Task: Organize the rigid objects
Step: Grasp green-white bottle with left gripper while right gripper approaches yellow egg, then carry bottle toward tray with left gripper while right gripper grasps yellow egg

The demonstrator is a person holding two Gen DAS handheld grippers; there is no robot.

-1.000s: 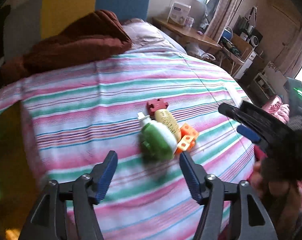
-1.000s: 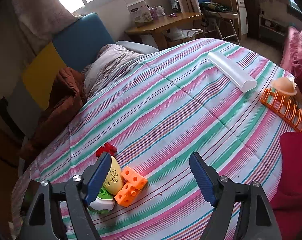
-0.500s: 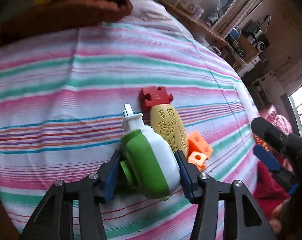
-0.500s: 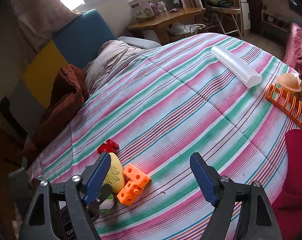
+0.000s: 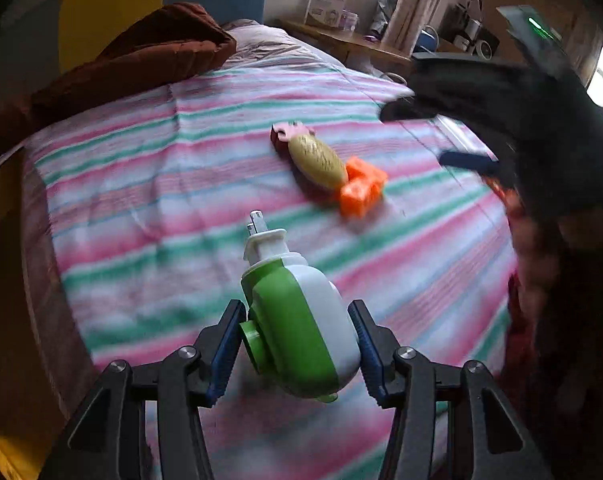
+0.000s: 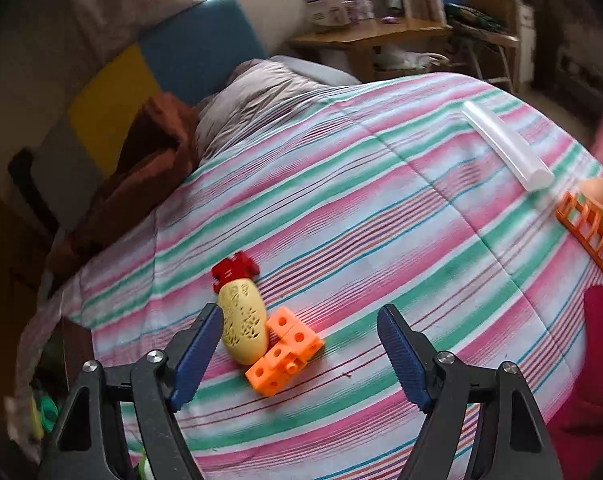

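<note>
My left gripper is shut on a green and white plug-in device and holds it above the striped bedspread, prongs pointing away. A yellow perforated oval case, a red puzzle-shaped piece and an orange block cluster lie together beyond it. My right gripper is open and empty, just above the orange blocks and the yellow case, with the red piece behind. The right gripper also shows dark and blurred at the right of the left wrist view.
A clear plastic tube lies at the bed's right side. An orange rack holding a peach-coloured lid sits at the right edge. A brown blanket and a grey pillow lie at the headboard. A wooden desk stands behind.
My left gripper closed on the green and white device and lifted it back from the pile. My right gripper came closer to the orange blocks and yellow case.
</note>
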